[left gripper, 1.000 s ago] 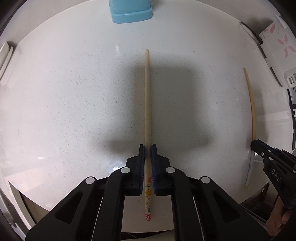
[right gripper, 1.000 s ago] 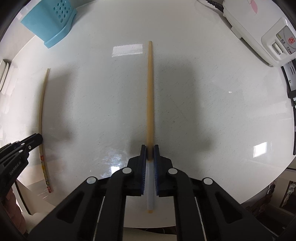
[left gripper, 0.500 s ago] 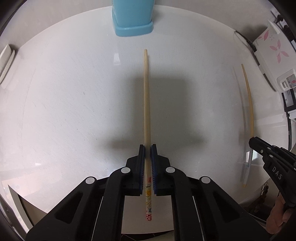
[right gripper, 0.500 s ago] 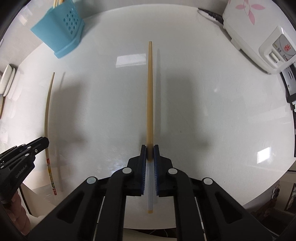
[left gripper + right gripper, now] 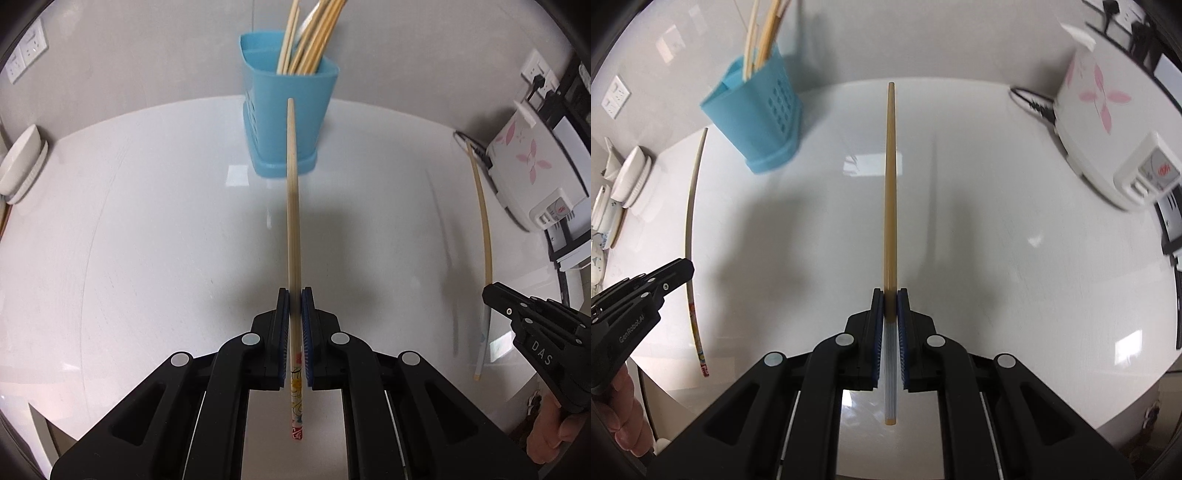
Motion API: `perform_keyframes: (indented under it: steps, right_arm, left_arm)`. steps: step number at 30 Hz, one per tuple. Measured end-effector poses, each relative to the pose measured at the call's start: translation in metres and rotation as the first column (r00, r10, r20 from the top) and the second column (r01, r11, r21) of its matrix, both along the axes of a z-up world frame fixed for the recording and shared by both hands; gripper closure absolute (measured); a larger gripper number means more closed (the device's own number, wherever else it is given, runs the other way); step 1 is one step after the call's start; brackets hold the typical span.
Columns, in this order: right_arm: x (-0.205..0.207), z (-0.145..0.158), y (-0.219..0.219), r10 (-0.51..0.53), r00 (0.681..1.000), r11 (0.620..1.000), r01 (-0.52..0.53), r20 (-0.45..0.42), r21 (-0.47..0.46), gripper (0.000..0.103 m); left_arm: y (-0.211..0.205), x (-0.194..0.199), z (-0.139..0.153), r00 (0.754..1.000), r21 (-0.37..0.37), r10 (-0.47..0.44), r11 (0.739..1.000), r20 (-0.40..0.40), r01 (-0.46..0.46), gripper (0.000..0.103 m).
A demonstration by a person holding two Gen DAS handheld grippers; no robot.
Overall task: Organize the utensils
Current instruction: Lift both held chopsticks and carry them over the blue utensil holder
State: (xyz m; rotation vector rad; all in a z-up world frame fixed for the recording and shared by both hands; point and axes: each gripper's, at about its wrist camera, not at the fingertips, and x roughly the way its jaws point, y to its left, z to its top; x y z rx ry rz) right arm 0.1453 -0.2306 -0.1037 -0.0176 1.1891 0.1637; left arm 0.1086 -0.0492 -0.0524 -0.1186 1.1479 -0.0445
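My left gripper [image 5: 294, 295] is shut on a pale chopstick pair with a patterned red end [image 5: 293, 206], held above the white table and pointing at the blue utensil holder [image 5: 291, 107], which holds several chopsticks. My right gripper [image 5: 890, 295] is shut on an amber chopstick pair with a pale blue ribbed end [image 5: 890, 192]. The holder [image 5: 757, 114] stands at the far left in the right wrist view. Each gripper shows in the other's view: the right one [image 5: 495, 295] and the left one [image 5: 685, 267].
A white rice cooker with pink flowers [image 5: 532, 166] stands at the table's right, also seen in the right wrist view [image 5: 1108, 122], with a black cable [image 5: 1032, 103] beside it. White dishes [image 5: 22, 162] are stacked at the far left. Wall sockets [image 5: 26, 48] are behind.
Both grippers have tilted up with their chopsticks. The blue holder has come fully into view and lies closer to the chopstick tips in both views.
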Motion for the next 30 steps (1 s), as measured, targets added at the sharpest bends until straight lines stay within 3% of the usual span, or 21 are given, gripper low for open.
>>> perform_keyframes:
  steps: [18, 30]
  right_arm:
    - [0.041, 0.066, 0.047, 0.036, 0.972, 0.996, -0.055, 0.231, 0.074, 0.096]
    - [0.064, 0.098, 0.069, 0.037, 0.938, 0.988, -0.087, 0.344, 0.130, 0.096]
  left_arm:
    - [0.027, 0.039, 0.061, 0.980, -0.019, 0.044, 0.999, 0.192, -0.041, 0.097]
    - [0.041, 0.072, 0.104, 0.938, -0.051, 0.055, 0.998, 0.342, -0.040, 0.097]
